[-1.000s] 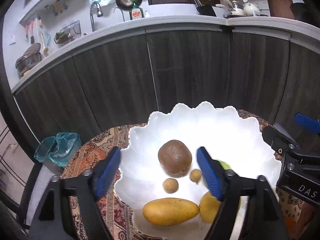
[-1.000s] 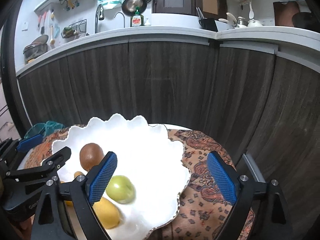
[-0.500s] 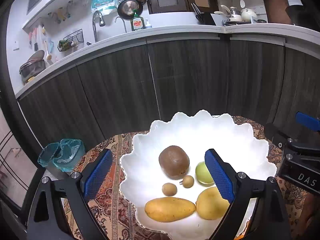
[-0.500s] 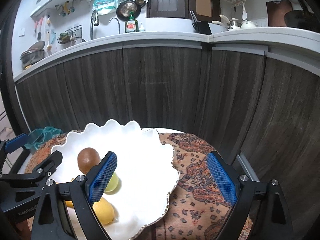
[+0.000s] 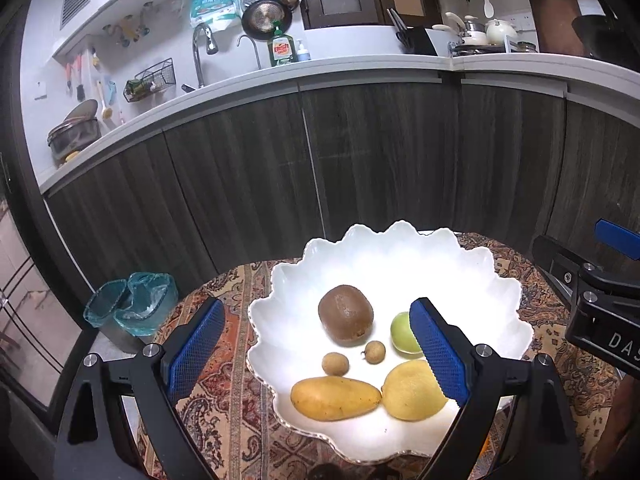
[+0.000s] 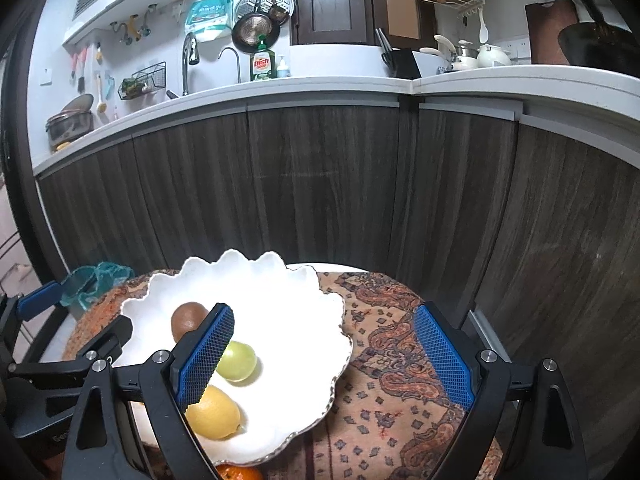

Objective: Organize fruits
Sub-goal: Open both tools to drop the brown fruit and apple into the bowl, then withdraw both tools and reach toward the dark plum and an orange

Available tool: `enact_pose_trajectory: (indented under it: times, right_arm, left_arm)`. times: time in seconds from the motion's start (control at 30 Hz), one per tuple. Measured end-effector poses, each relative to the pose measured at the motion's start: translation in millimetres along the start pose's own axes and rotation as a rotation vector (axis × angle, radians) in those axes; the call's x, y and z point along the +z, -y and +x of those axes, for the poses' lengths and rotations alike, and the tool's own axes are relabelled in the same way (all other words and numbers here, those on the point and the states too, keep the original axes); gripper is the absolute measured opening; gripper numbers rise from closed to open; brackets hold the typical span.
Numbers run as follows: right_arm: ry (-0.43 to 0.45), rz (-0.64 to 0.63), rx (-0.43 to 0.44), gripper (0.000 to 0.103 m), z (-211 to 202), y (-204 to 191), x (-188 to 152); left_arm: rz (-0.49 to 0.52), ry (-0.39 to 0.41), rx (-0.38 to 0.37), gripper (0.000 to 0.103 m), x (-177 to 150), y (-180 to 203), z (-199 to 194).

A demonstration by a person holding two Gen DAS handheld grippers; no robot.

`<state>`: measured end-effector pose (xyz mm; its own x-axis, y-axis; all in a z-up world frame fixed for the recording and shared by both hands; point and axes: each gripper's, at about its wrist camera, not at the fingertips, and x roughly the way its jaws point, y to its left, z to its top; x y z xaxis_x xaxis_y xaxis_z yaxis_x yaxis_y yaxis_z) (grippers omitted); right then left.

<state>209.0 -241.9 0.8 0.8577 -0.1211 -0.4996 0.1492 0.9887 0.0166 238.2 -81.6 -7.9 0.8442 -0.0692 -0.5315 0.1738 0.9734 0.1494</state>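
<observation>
A white scalloped bowl (image 5: 500,280) sits on a patterned cloth (image 6: 392,344) over the round worktop (image 6: 320,267). In it lie a brown kiwi (image 5: 346,312), a green fruit (image 5: 402,334), two small longans (image 5: 335,363), a mango (image 5: 335,398) and a lemon (image 5: 412,390); mango and lemon touch. An orange (image 6: 236,473) lies just outside the near rim. The left hand-held gripper (image 5: 316,350) hangs released over the bowl's left side, empty. The right hand-held gripper (image 6: 326,354) is likewise spread, holding nothing, over the bowl's right rim.
</observation>
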Motion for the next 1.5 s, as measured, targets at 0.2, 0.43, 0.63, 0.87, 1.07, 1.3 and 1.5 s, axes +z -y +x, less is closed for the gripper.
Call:
enact_pose_trajectory:
  times: [0.2,0.43,0.63,0.87,1.07,1.3,1.5]
  right_arm:
    - [0.003,-0.004,-0.005,0.093,-16,0,0]
    - [-0.005,-0.008,-0.009,0.093,-37,1,-10]
    - [-0.019,0.000,-0.005,0.093,-49,2,-22]
    - [-0.031,-0.002,-0.011,0.093,-59,3,-37]
    - [-0.038,-0.036,-0.022,0.093,-66,-7,-50]
    - [-0.071,-0.030,-0.027,0.093,-63,-7,-67]
    - [-0.106,-0.024,-0.035,0.093,-61,-1,-86]
  left_arm:
    - [0.006,0.021,0.001,0.094,-2,-1,-19]
    - [0.014,0.034,0.001,0.094,-10,0,-41]
    - [0.030,0.041,0.015,0.094,-21,-1,-58]
    - [0.038,0.035,0.019,0.094,-38,-2,-66]
    - [0.032,0.006,0.006,0.094,-56,-7,-66]
    - [0.024,-0.020,-0.025,0.094,-76,-5,-66]
    - [0.029,-0.064,-0.058,0.094,-95,6,-56]
